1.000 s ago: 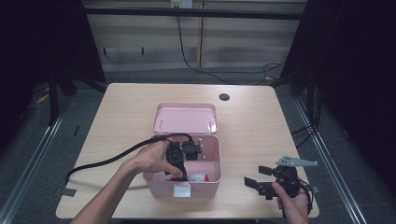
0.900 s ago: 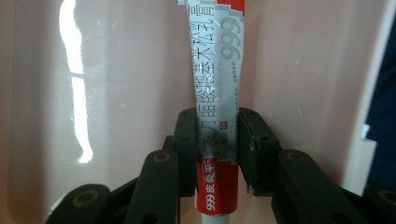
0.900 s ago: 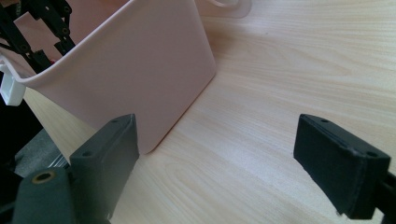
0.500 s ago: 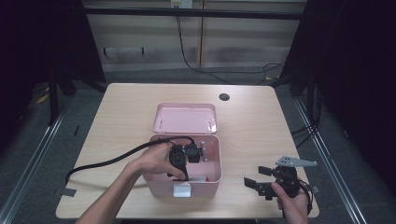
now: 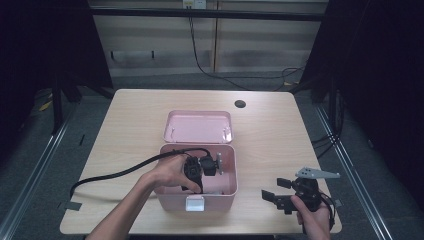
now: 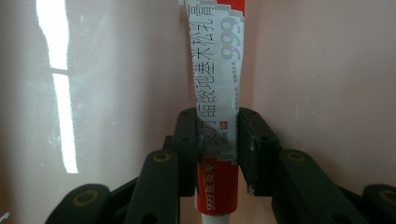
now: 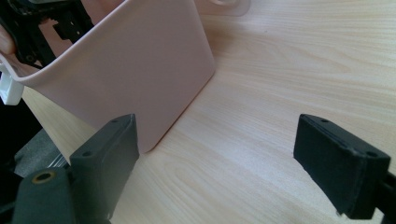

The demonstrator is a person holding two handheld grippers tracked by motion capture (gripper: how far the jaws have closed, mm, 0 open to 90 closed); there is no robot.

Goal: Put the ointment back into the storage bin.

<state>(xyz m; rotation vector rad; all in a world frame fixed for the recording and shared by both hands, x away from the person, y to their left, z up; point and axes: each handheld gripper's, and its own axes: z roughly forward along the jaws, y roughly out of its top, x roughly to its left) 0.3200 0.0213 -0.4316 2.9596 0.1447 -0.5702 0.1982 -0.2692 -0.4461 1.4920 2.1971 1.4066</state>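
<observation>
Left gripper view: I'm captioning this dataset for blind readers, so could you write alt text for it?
The left claw is shut on a red and white ointment tube printed with Chinese text and "999", gripping it near its lower end. Behind the upright tube is the pale pink inner wall of a box, with a bright streak of reflected light at left.

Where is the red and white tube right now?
The tube is clamped in the left gripper, down inside the open pink box at the middle of the table.

pale pink box, red-and-silver tube with black lettering, light woodgrain table, black grippers
</observation>
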